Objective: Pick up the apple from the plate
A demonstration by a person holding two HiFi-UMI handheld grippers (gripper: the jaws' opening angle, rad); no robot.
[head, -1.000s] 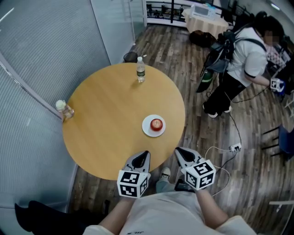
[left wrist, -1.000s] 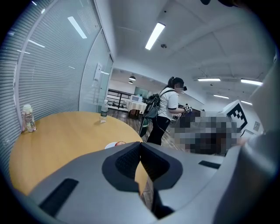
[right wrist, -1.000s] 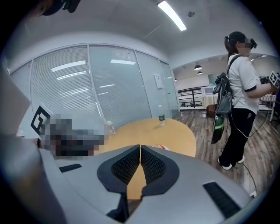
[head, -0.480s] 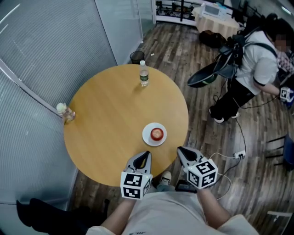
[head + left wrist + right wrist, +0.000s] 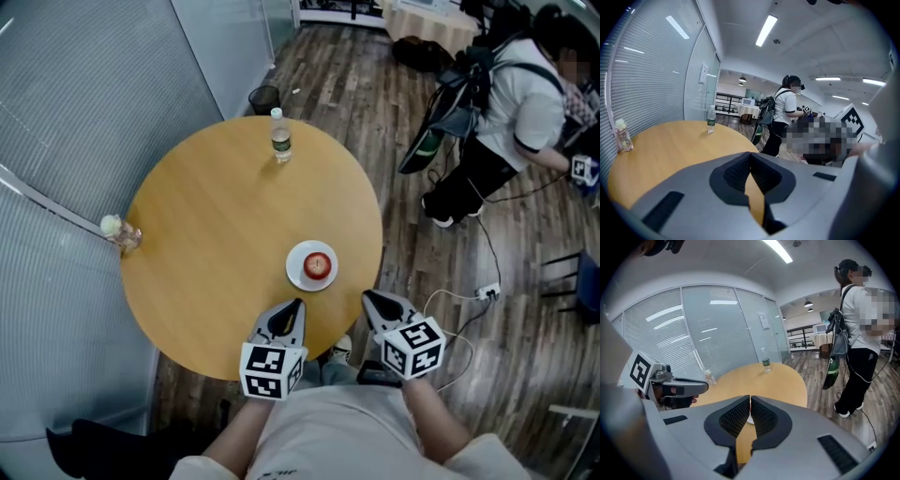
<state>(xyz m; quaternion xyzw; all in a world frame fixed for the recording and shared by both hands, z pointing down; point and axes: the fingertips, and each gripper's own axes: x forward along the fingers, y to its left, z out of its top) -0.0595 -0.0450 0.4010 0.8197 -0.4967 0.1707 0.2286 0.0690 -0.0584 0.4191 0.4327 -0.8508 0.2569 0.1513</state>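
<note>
Well ahead and far left of left gripper (image 5: pixel 296 304), at rim of round wooden table (image 5: pixel 211 244): small clear bottle with pale cap (image 5: pixel 120 232), upright. Far ahead of left gripper, near opposite rim: water bottle with green label (image 5: pixel 278 138), upright, also visible past jaw tips in left gripper view. Further out, on wood floor (image 5: pixel 394 141): black bin (image 5: pixel 264 97).

Left gripper over near part of table, jaws pressed together, nothing between them.

Just ahead and slightly right of left gripper, ahead and left of right gripper (image 5: pixel 368 295): white plate (image 5: pixel 295 271) flat on table. Red apple (image 5: pixel 319 265) at middle of plate, untouched, apart from both grippers.

Right gripper at table's near-right edge, jaws closed tip to tip, empty. Thin white sliver of plate just past its tips in right gripper view.

Right of right gripper, on floor: white power strip (image 5: pixel 485 298) with cable trailing off. Far ahead and right of right gripper: person in white shirt and dark trousers (image 5: pixel 511 103), standing, dark backpack (image 5: pixel 457 89) on, well apart from table.
</note>
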